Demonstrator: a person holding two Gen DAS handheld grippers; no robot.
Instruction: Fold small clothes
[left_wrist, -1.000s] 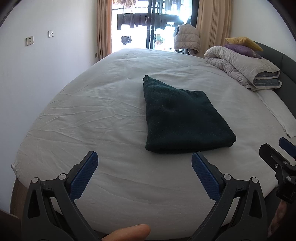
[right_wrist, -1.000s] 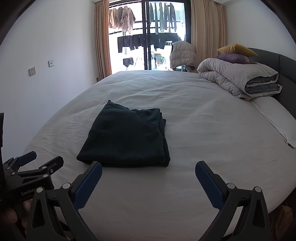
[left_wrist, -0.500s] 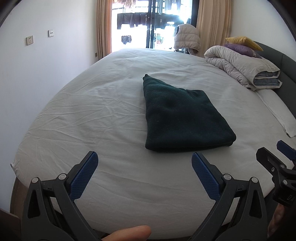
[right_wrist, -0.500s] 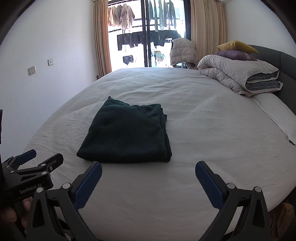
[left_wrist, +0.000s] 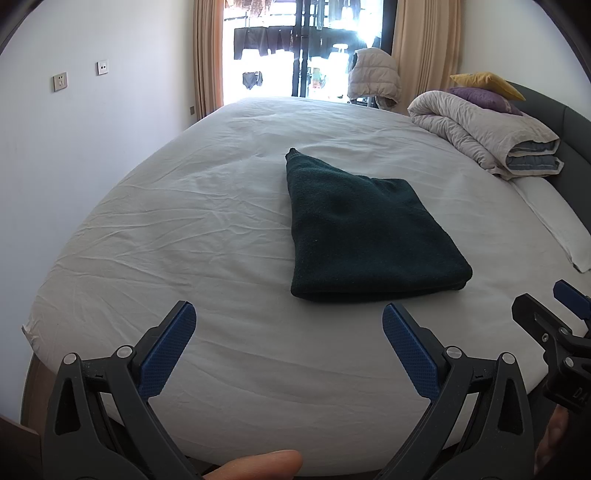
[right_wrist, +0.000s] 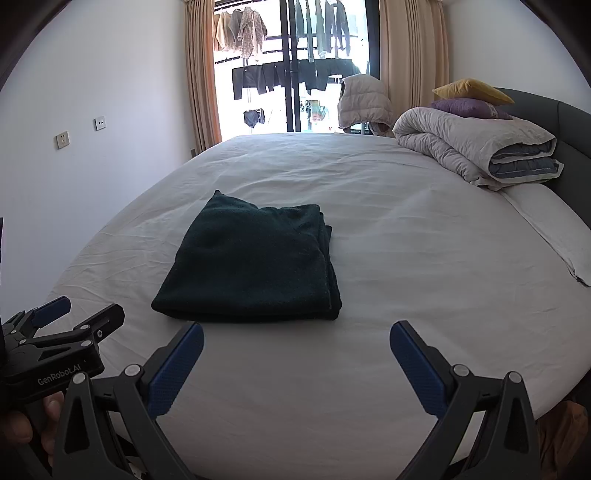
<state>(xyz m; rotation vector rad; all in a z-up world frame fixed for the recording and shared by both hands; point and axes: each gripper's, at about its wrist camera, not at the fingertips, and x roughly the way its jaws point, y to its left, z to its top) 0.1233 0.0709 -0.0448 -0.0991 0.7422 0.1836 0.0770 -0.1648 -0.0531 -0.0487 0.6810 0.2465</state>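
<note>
Folded garment unmoved on bed; left gripper and right gripper spread wide, empty, barely drifting — folding seemingly done.

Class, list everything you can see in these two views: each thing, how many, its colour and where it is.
garment: 1, dark green, folded, on bed near front
bed: 1, white sheet
duvet: 1, grey, rolled, far right of bed
cushions: 2, yellow on purple, atop duvet
pillow: 1, white, right edge
jacket: 1, pale, by window
curtains: 2, tan, beside window
sockets: 2, white, left wall
left hand-held gripper: open, empty
right hand-held gripper: open, empty
</note>
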